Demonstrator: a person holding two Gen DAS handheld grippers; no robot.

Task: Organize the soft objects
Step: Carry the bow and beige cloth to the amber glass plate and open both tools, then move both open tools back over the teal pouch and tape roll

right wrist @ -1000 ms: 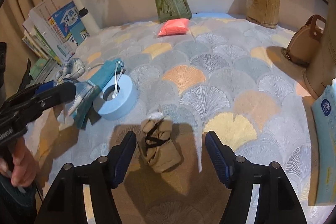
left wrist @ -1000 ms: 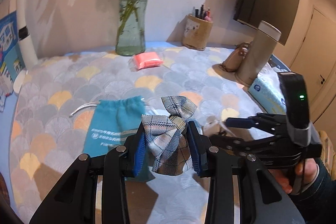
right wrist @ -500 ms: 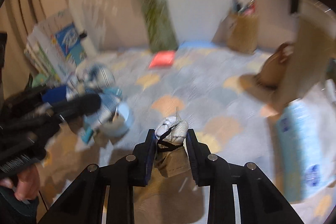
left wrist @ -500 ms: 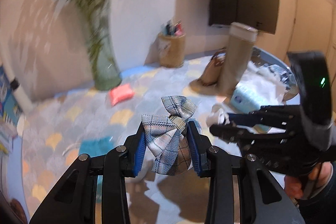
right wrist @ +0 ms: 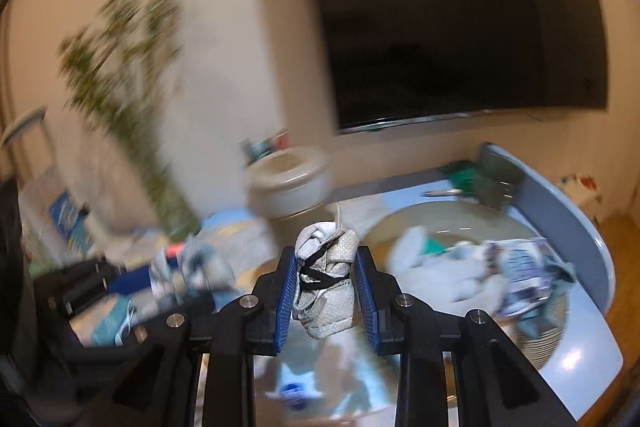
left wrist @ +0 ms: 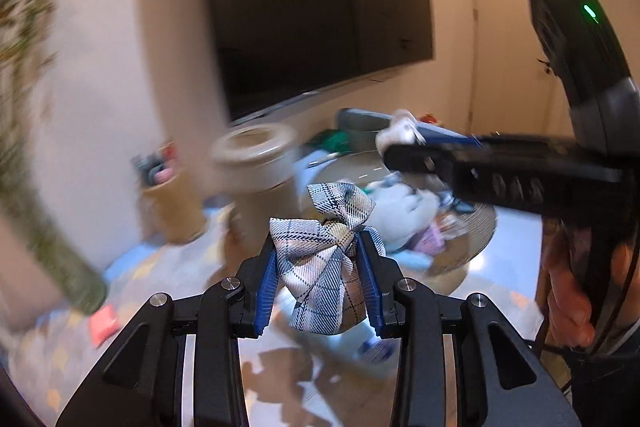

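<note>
My left gripper (left wrist: 322,291) is shut on a grey plaid fabric bow (left wrist: 324,267) and holds it in the air. My right gripper (right wrist: 326,295) is shut on a small beige cloth pouch (right wrist: 326,291) with a black cord. The right gripper also shows at the right of the left wrist view (left wrist: 404,147), above a round woven basket (left wrist: 476,231). The basket (right wrist: 536,339) holds several soft cloth items (right wrist: 436,263). The left gripper with the bow appears blurred at the left of the right wrist view (right wrist: 188,271).
A tall beige tumbler (left wrist: 256,163) stands just left of the basket, with a pen holder (left wrist: 168,199) and a glass vase of green stems (left wrist: 60,259) further left. A dark TV (right wrist: 460,19) hangs on the wall. A tissue pack (right wrist: 296,387) lies below my right gripper.
Both grippers have swung right and up from the patterned tablecloth toward the basket. The right gripper, open a second ago, has closed on the beige pouch and lifted it.
</note>
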